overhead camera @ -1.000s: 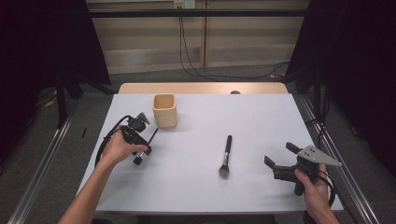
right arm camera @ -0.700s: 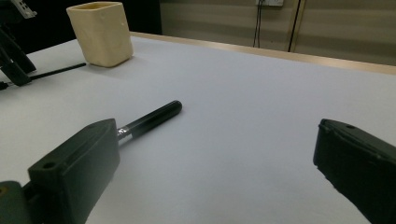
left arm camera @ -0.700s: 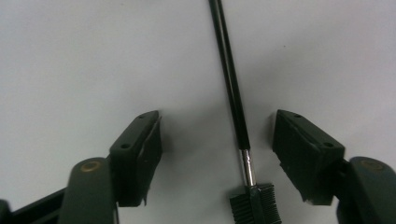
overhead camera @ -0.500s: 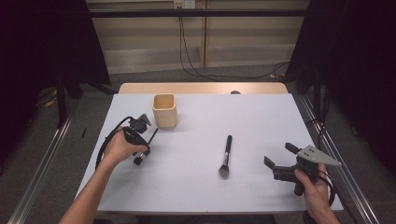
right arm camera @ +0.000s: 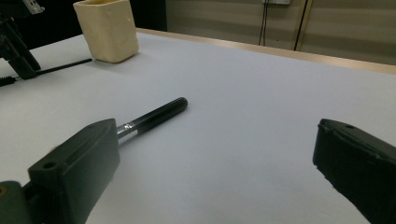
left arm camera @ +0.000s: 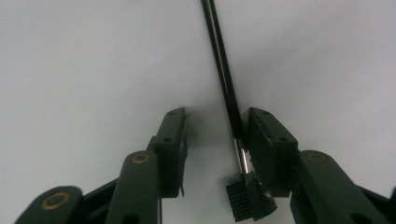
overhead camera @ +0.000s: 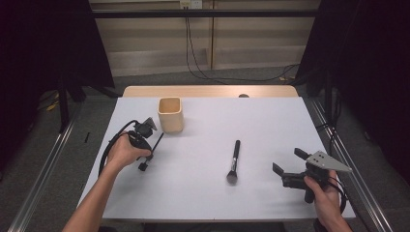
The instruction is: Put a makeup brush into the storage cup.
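The white table (overhead camera: 203, 193) carries everything here. Near its far left stands a cream cup (overhead camera: 170, 114), upright. The left gripper (overhead camera: 146, 147) sits just in front of that cup, held low over the table in the person's left hand (overhead camera: 123, 152). The right gripper (overhead camera: 286, 167) rests near the right front corner, its jaws standing wide apart with nothing between them.

A makeup brush (overhead camera: 233, 162) lies mid-table, well apart from both grippers — long axis running near to far, bristles toward the person, handle end away.

The thin brush (left arm camera: 224, 88) is the smallest thing. It lies flat on the table, its long black handle pointing away from the left gripper toward the cup, its small comb-like head back between the jaws. In the left gripper view the jaws have just been closing — the right-hand one lies against the metal neck, the left-hand one stands off with a clear gap, so they do not yet clamp it.
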